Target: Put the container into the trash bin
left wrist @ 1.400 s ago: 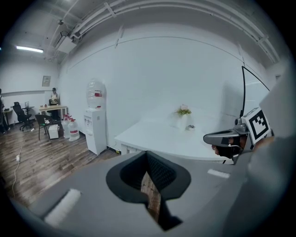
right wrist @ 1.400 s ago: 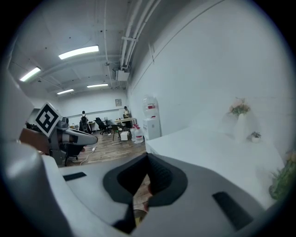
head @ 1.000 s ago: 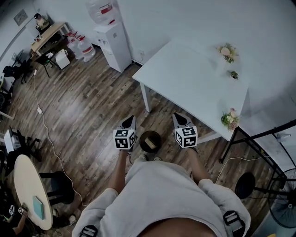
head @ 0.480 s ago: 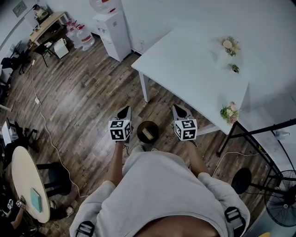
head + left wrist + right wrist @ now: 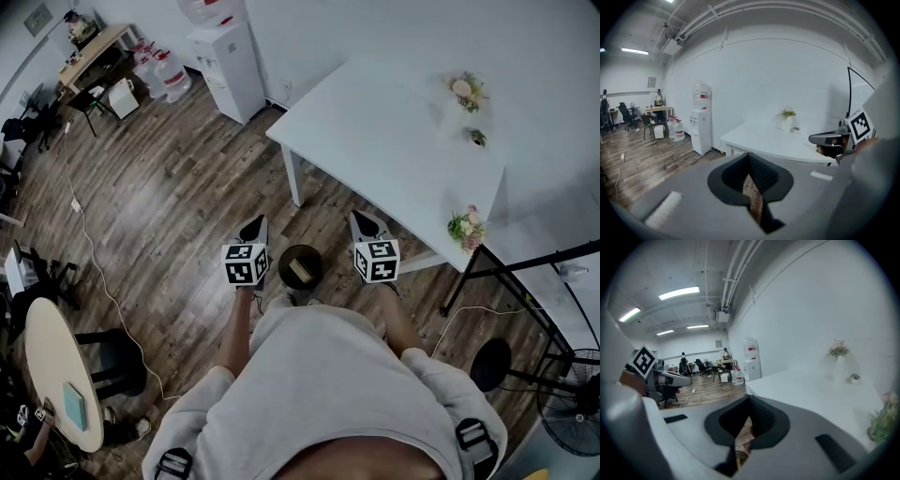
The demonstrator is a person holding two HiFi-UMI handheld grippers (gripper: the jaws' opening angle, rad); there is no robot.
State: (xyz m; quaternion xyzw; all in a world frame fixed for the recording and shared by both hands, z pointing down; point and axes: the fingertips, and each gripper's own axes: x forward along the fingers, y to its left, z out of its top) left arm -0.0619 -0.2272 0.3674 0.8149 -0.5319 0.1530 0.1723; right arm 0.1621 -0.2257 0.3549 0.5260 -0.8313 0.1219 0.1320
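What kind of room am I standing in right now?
Probably an office or shared workroom: a water dispenser with spare bottles, a desk with chairs by the far wall, and wood-look flooring.

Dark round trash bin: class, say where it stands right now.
Head view: the dark round trash bin stands on the wooden floor just ahead of the person, between the left gripper and the right gripper, near the white table.
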